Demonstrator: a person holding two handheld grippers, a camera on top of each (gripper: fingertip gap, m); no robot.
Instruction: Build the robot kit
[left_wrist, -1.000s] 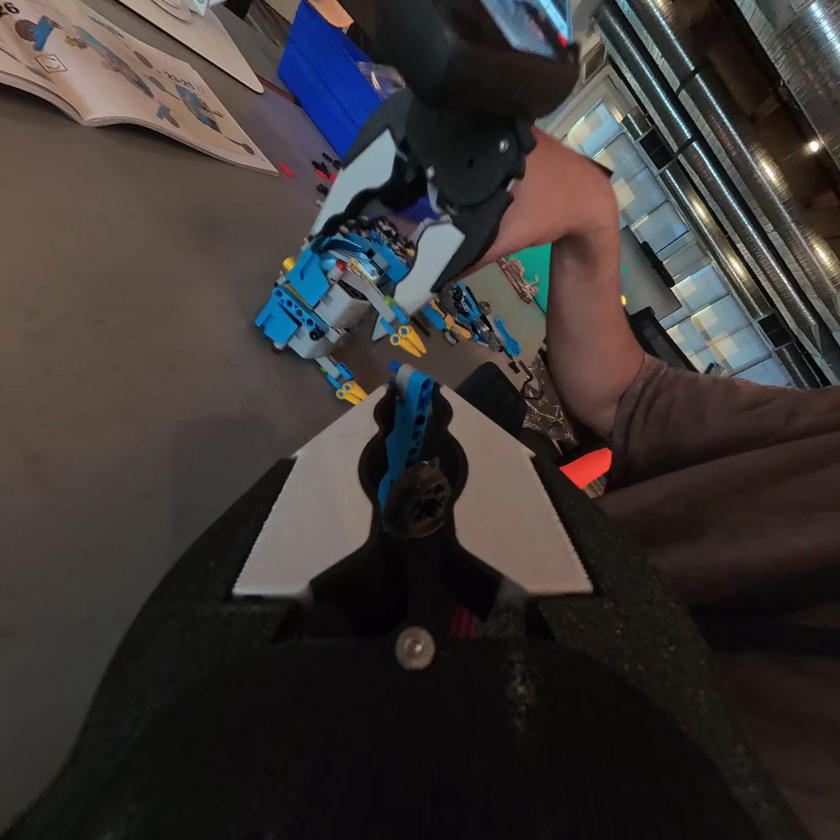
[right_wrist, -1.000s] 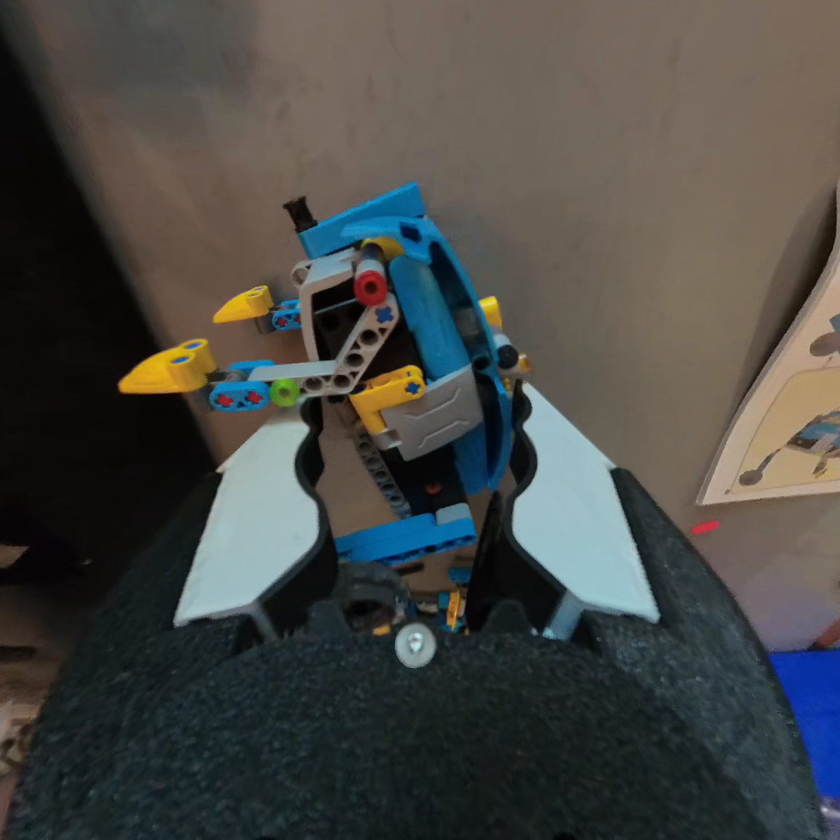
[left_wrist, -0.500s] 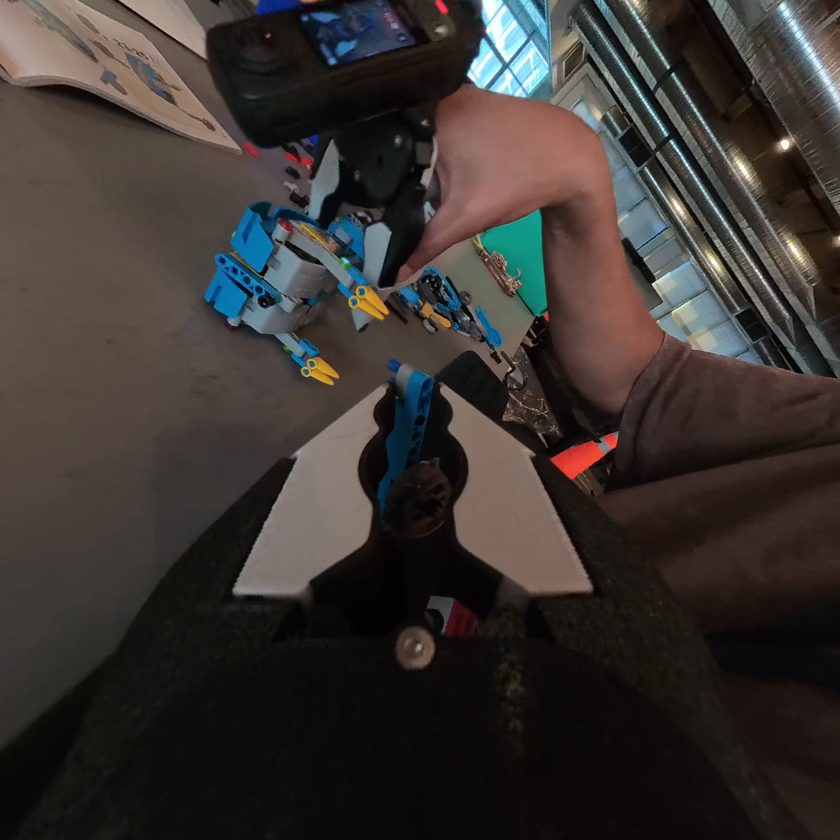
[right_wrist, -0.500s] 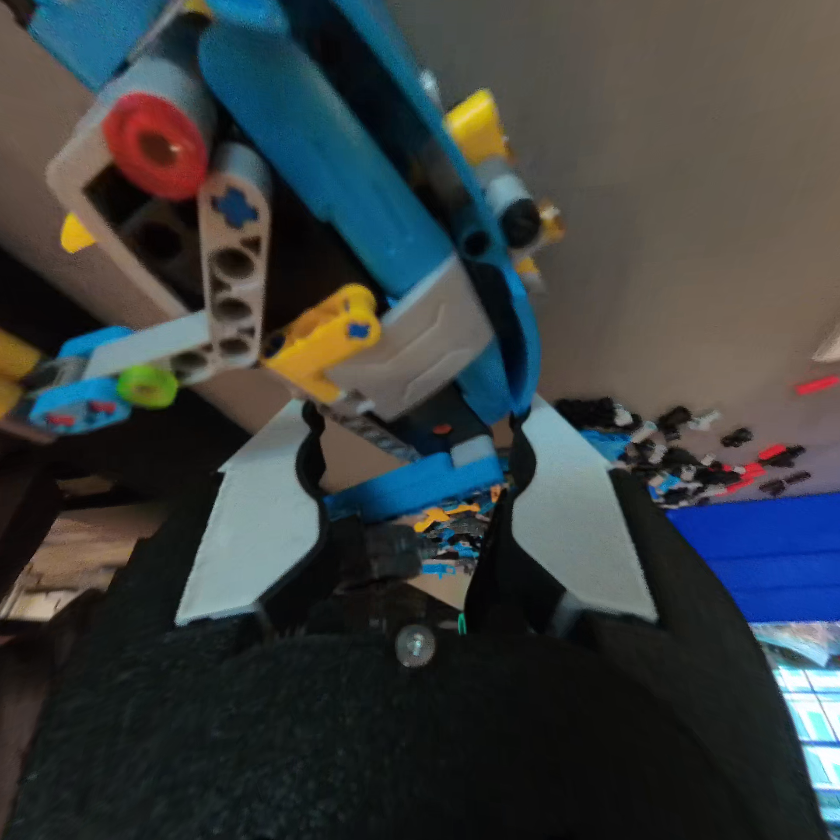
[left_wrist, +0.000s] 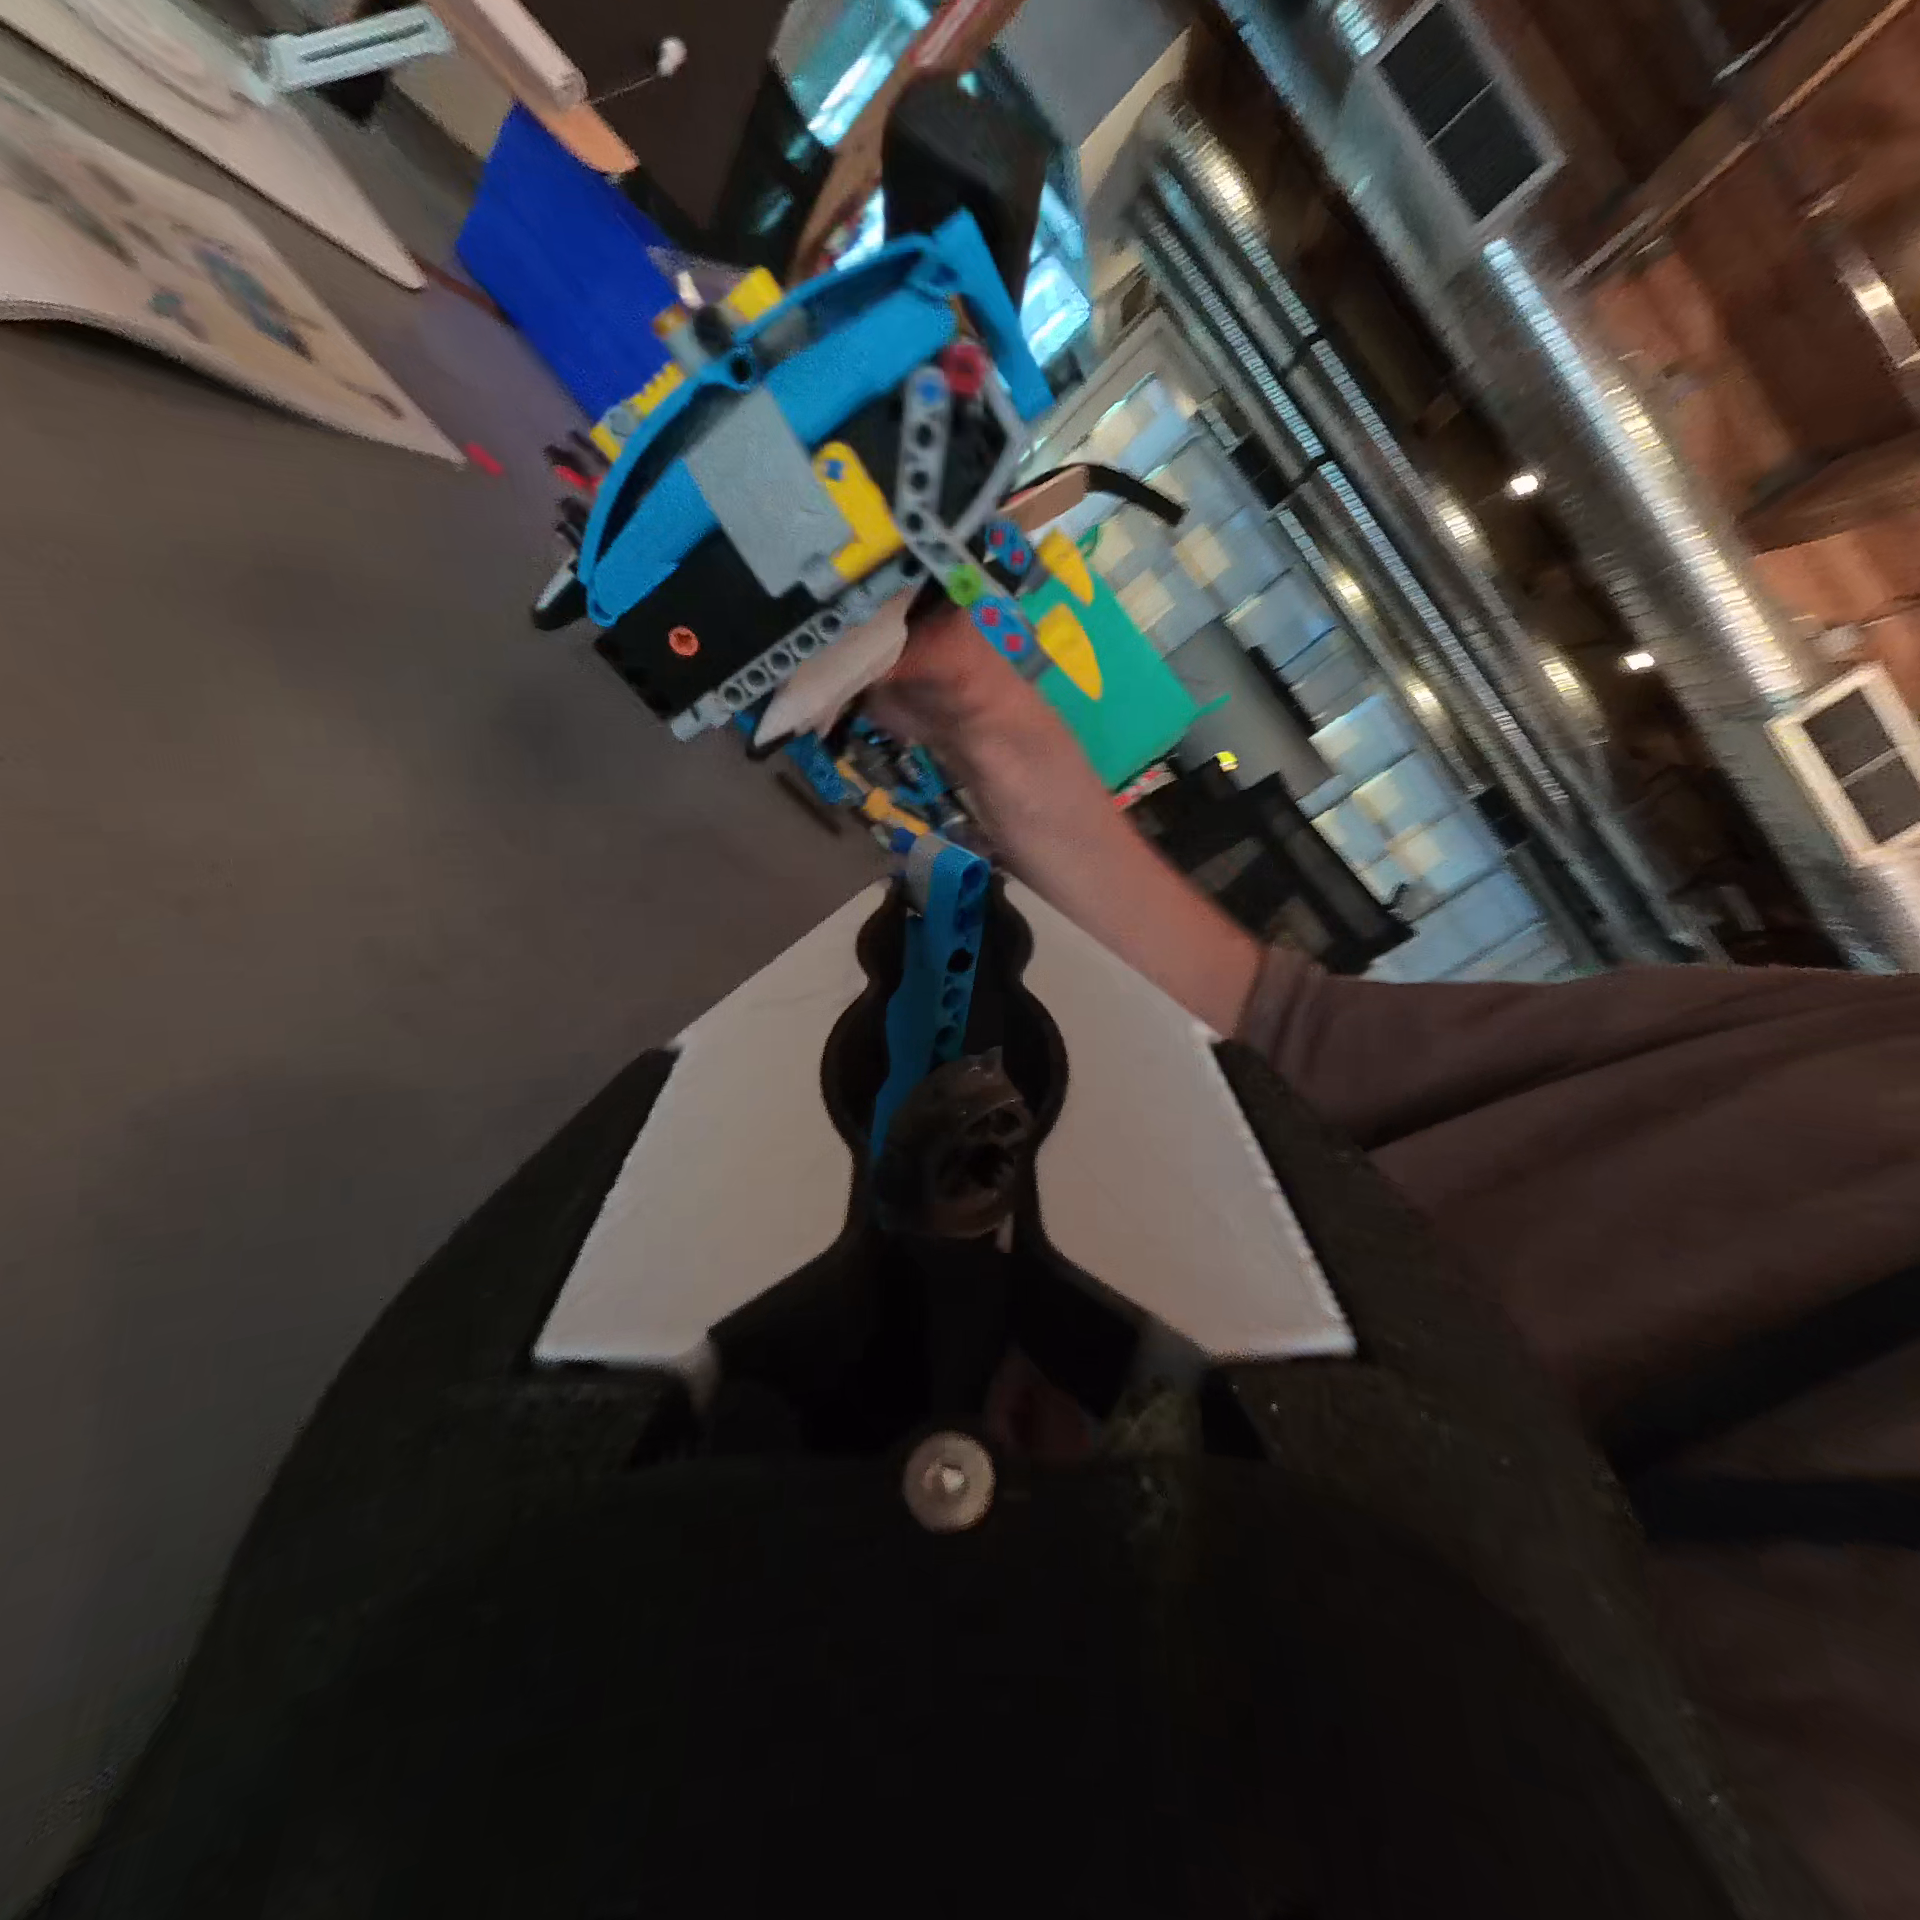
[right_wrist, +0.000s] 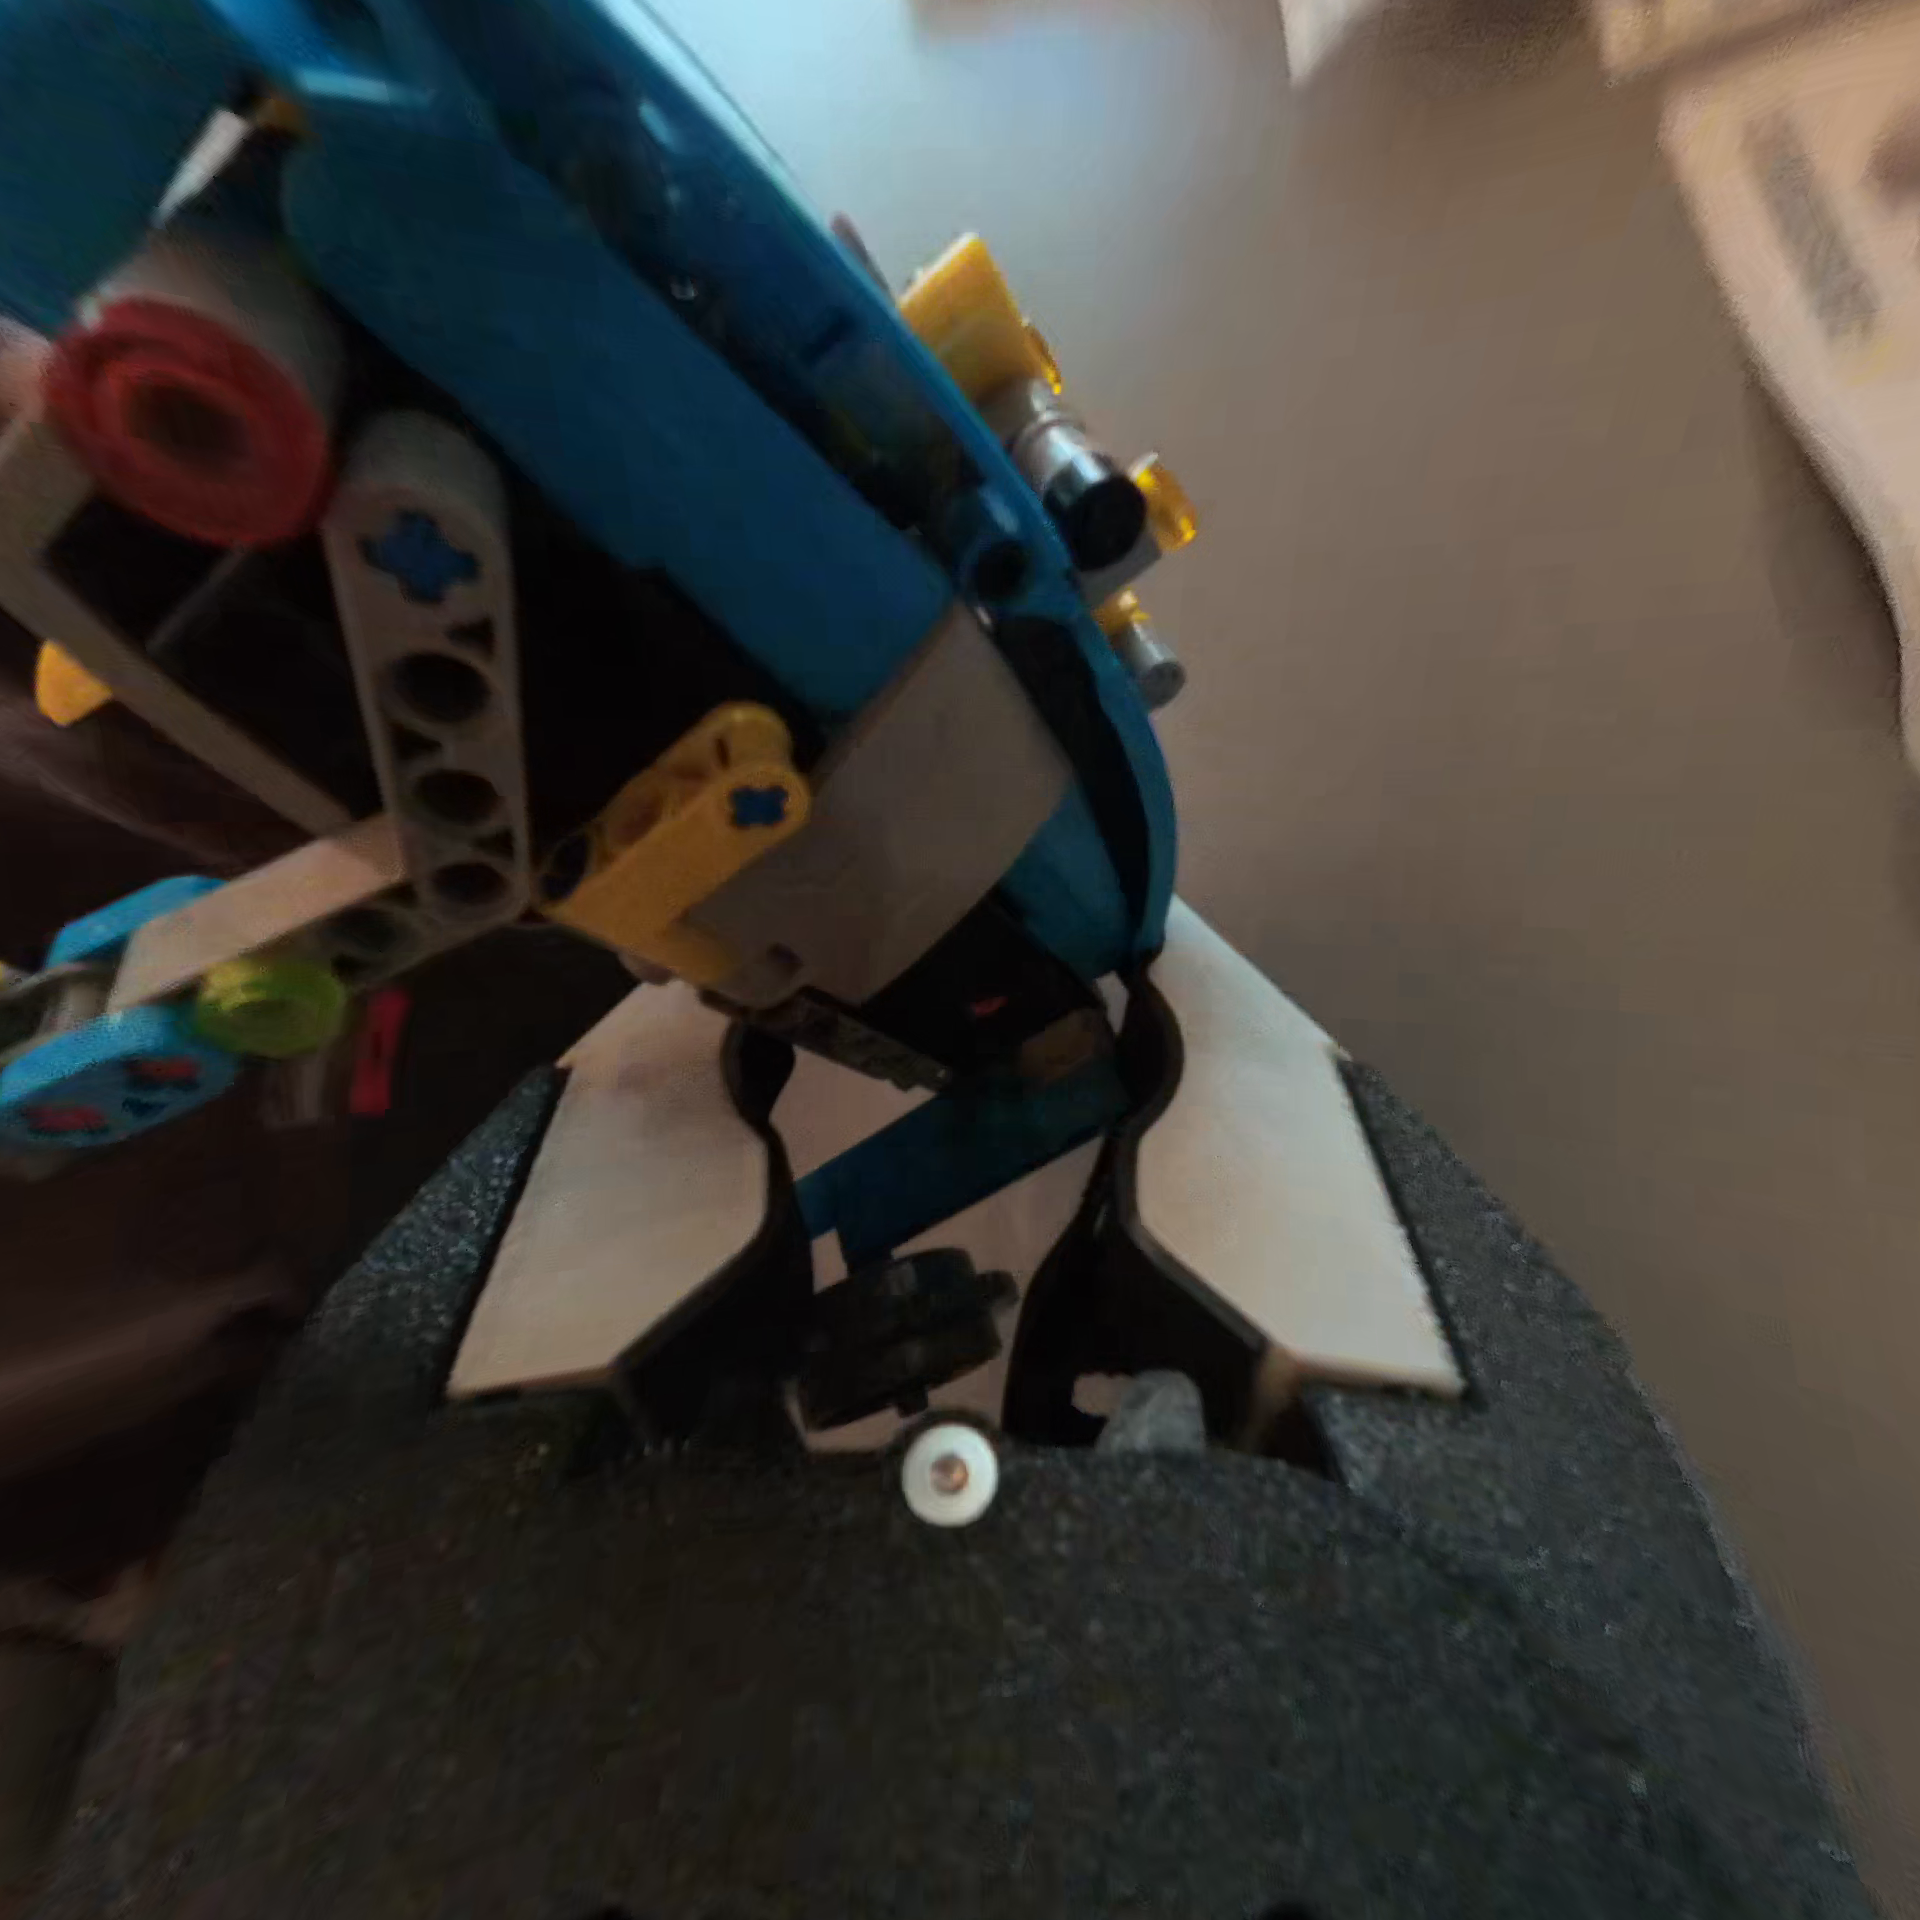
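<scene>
My left gripper (left_wrist: 940, 914) is shut on a blue beam with holes (left_wrist: 935, 987) that carries a dark gear (left_wrist: 961, 1143) at its near end. It hovers over the grey table (left_wrist: 260, 831). My right gripper (right_wrist: 940, 997) is shut on the base of a blue, grey and yellow brick model (right_wrist: 623, 520). In the left wrist view the model (left_wrist: 790, 499) hangs in the air above the table, with the right gripper's white finger (left_wrist: 831, 691) and a hand (left_wrist: 956, 686) beneath it. The model fills most of the right wrist view, tilted and blurred.
An open instruction booklet (left_wrist: 187, 291) lies at the far left of the table. A blue bin (left_wrist: 561, 260) stands behind it. Several loose small parts (left_wrist: 873, 790) lie under the lifted model. A sleeve and forearm (left_wrist: 1558, 1091) cross the right side.
The right gripper has lifted the model off the table and raised it, tilting it. The left gripper still holds the blue beam, its view swung slightly.
</scene>
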